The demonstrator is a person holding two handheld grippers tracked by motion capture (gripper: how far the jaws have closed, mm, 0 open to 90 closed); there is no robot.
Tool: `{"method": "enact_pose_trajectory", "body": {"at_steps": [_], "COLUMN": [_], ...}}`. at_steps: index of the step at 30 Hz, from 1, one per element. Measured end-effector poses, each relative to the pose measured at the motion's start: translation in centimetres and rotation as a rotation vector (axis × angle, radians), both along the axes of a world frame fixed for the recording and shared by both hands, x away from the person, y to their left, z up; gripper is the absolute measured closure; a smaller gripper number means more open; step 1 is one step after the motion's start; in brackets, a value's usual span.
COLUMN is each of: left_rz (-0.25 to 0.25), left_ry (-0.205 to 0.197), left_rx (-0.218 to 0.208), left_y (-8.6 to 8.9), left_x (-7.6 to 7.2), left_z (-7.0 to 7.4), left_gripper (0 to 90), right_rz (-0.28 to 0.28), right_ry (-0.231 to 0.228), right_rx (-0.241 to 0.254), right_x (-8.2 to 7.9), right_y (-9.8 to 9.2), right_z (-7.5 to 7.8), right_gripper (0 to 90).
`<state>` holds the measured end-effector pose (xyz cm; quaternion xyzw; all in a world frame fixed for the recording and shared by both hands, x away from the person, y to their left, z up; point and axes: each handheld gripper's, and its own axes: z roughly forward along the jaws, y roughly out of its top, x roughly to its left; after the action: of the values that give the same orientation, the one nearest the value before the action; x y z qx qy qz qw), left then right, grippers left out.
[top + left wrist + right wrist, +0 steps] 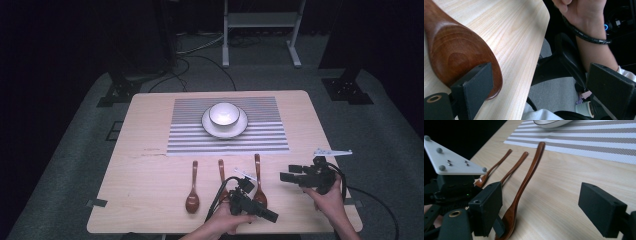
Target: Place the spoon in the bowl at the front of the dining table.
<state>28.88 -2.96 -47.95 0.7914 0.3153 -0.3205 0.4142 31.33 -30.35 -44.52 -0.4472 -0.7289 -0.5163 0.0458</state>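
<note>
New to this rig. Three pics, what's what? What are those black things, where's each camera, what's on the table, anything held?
No robot here: a person holds a hand-held two-jaw gripper in each hand. The high view looks down from above the person's side of the table; the left gripper is at bottom centre, the right gripper further right. The other two pictures come from cameras riding on each gripper, looking along its black jaws.

On the table: a striped placemat with a white bowl on a plate, and three brown wooden spoons in a row in front of it.

Both grippers are open and hold nothing. The left one's jaw sits right by the bowl end of the rightmost spoon.
</note>
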Motion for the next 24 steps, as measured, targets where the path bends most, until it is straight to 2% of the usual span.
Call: {"method": "enact_pose_trajectory", "body": {"at_steps": [5, 10, 12, 14, 18, 24], "left_rz": [0.000, -0.002, -0.002, -0.002, -0.003, -0.004], "left_ry": [0.000, 0.000, 0.001, 0.001, 0.001, 0.000], "left_rx": [-0.002, -0.006, -0.006, -0.007, -0.007, -0.009], "left_y": [0.0, 0.1, 0.1, 0.1, 0.1, 0.1], "left_x": [0.0, 0.0, 0.0, 0.0, 0.0, 0.0], "left_z": [0.0, -0.1, -0.1, -0.1, -0.1, -0.1], "left_gripper": [6.1, 6.1, 6.1, 6.1, 6.1, 6.2], "right_rz": [0.000, -0.002, 0.012, 0.016, 0.032, 0.048], "right_ry": [-0.003, -0.003, -0.003, -0.006, -0.004, 0.008], "right_rx": [-0.082, -0.120, -0.154, -0.159, -0.199, -0.216], "right_x": [0.8, 1.6, 2.4, 2.6, 3.3, 4.2], "right_y": [0.6, 1.3, 2.1, 2.3, 3.4, 4.6], "right_z": [1.3, 1.8, 2.3, 2.4, 2.6, 2.3], "right_gripper": [18.4, 18.4, 18.4, 18.4, 18.4, 20.3]}}
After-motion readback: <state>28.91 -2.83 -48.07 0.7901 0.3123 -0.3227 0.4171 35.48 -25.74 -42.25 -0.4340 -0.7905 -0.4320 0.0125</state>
